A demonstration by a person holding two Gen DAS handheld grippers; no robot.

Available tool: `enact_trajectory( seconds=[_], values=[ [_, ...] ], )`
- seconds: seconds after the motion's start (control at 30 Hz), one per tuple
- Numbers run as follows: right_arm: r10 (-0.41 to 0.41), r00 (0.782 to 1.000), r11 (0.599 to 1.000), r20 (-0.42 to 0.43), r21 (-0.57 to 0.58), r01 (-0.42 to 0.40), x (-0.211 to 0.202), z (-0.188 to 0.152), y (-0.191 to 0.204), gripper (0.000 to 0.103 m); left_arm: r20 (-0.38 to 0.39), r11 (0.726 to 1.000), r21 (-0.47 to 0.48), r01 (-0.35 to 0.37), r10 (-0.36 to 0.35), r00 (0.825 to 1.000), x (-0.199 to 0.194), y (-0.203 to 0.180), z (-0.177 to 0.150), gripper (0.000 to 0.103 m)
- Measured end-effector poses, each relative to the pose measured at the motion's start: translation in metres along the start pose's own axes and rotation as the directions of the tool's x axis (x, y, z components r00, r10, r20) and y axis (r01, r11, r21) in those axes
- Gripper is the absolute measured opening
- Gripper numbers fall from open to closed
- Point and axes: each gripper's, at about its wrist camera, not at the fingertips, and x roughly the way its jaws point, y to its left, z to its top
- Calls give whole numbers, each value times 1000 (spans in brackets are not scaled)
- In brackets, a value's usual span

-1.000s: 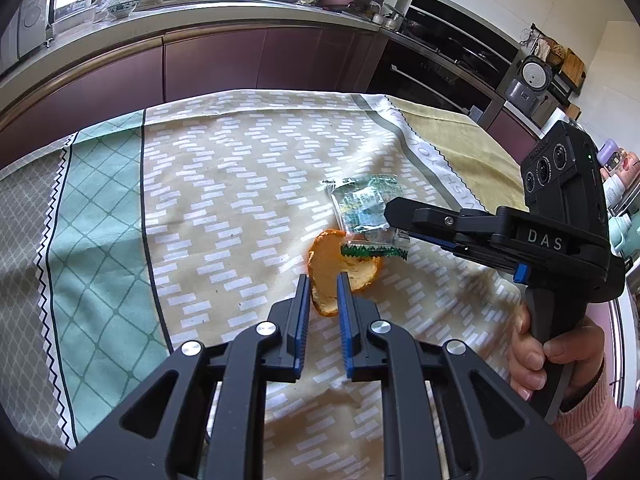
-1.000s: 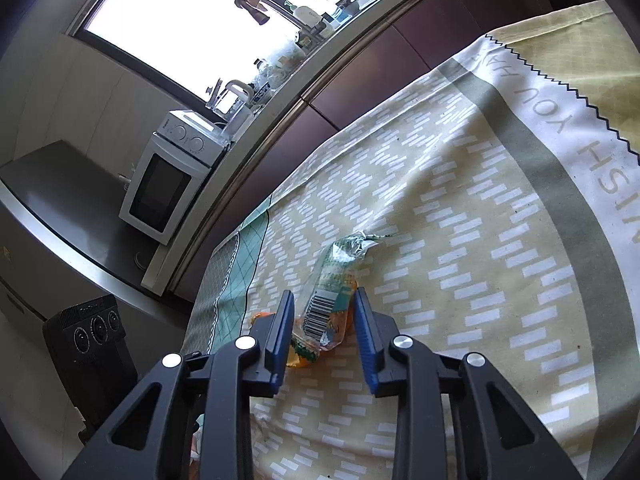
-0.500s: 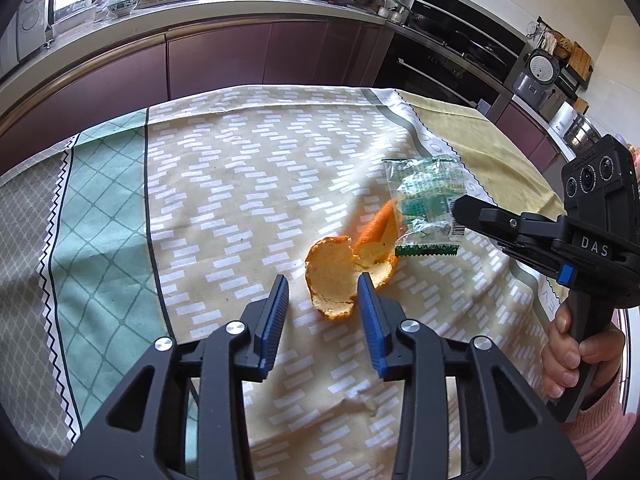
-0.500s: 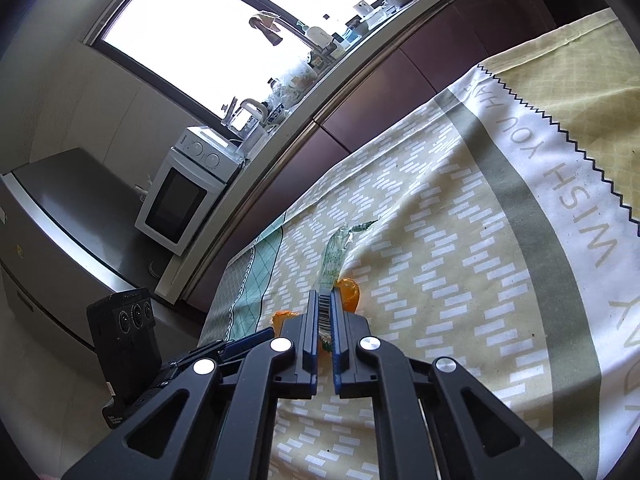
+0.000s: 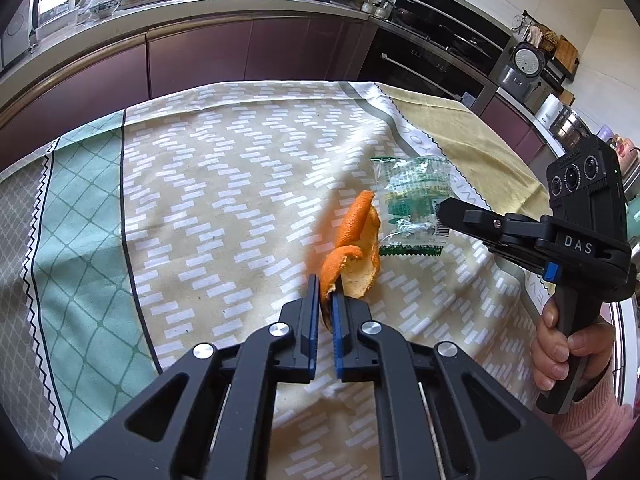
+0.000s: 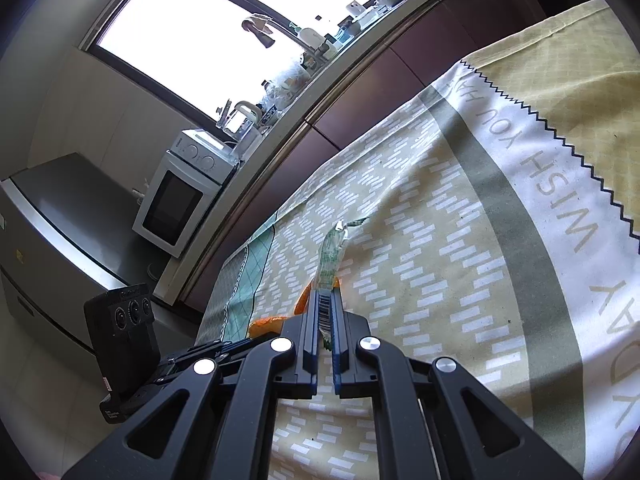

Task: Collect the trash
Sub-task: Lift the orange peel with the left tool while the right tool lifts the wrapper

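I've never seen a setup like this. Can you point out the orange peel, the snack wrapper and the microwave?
orange peel [image 5: 356, 236]: left wrist view, on its raised orange outer skin.
snack wrapper [image 5: 416, 192]: left wrist view, on its green printed middle.
microwave [image 6: 172, 208]: right wrist view, on its dark door window.

A patterned tablecloth [image 5: 224, 184] lies before purple cabinets [image 5: 200, 56] (microwave [image 6: 180, 196] nearby).

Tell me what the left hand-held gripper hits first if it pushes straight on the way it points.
The left hand-held gripper is already shut on the orange peel. Straight on, it would probably meet the tablecloth beyond the peel, though depth is unclear.
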Motion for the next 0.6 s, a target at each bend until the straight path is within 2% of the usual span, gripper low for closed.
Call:
enact_trajectory(
  seconds=[0.23, 0.6],
  values=[
    [5, 1000, 1000, -8, -4, -5, 0, -1, -2, 4, -27, 1000, 12, -14, 14, 1000, 8, -2, -1, 9],
    [10, 1000, 1000, -8, -14, -11, 3, -4, 2, 4, -4, 999, 9, -33, 33, 999, 3, -9, -2, 6]
  ],
)
